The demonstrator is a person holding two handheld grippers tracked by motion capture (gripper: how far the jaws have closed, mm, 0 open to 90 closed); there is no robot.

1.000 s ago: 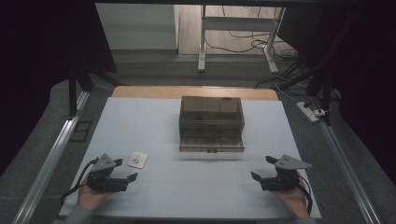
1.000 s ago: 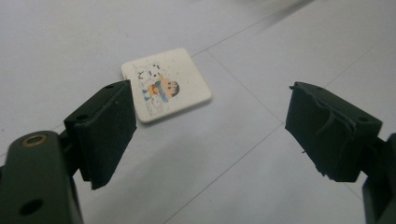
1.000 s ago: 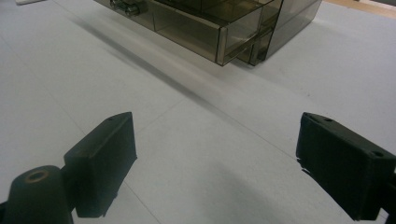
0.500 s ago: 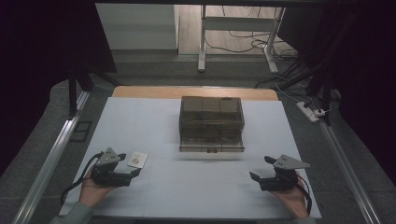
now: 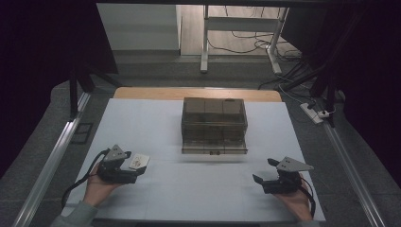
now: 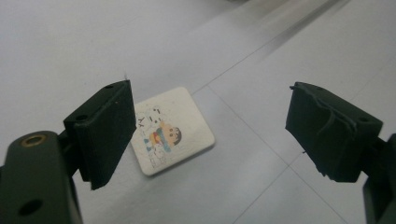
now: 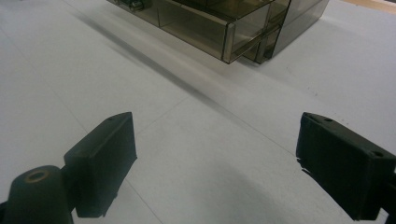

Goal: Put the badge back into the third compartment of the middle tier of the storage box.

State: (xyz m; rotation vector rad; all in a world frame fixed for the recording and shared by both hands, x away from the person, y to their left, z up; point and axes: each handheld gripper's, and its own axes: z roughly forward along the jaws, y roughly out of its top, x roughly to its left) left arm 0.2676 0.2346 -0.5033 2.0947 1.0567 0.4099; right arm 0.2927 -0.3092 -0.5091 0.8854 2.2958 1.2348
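High view, left gripper: The left gripper [image 5: 124, 166] sits low at the near left of the white table [image 5: 156, 118], held in a person's hand [image 5: 97, 188], its cable looping off toward the table's edge.
High view, card: A small white square card [image 5: 139, 161] lies flat on the table, just ahead of the left jaws and touching neither.
High view, right gripper: The right gripper [image 5: 263, 176] rests at the near right in the other hand [image 5: 295, 201], jaws parted wide with nothing between them, well apart from the card.
High view, organiser: A smoky transparent drawer box [image 5: 214, 125] stands in the middle of the table, beyond both pairs of jaws, its lowest drawer drawn out a little toward the person.
Left gripper view, jaws: The left gripper [image 6: 210, 133] hangs above the table with its two black pads set wide, gripping nothing.
Left gripper view, card: The card [image 6: 175, 128], printed with a cartoon child in a striped scarf, lies flat between the jaws, close beside the left-hand pad and partly hidden behind it, well clear of the right-hand pad.
Right gripper view, jaws: The right gripper [image 7: 215, 161] has its pads spread wide over bare white tabletop.
Right gripper view, organiser: The drawer box [image 7: 224, 21] stands ahead of the jaws, past their tips, with a corner and open compartments facing them.
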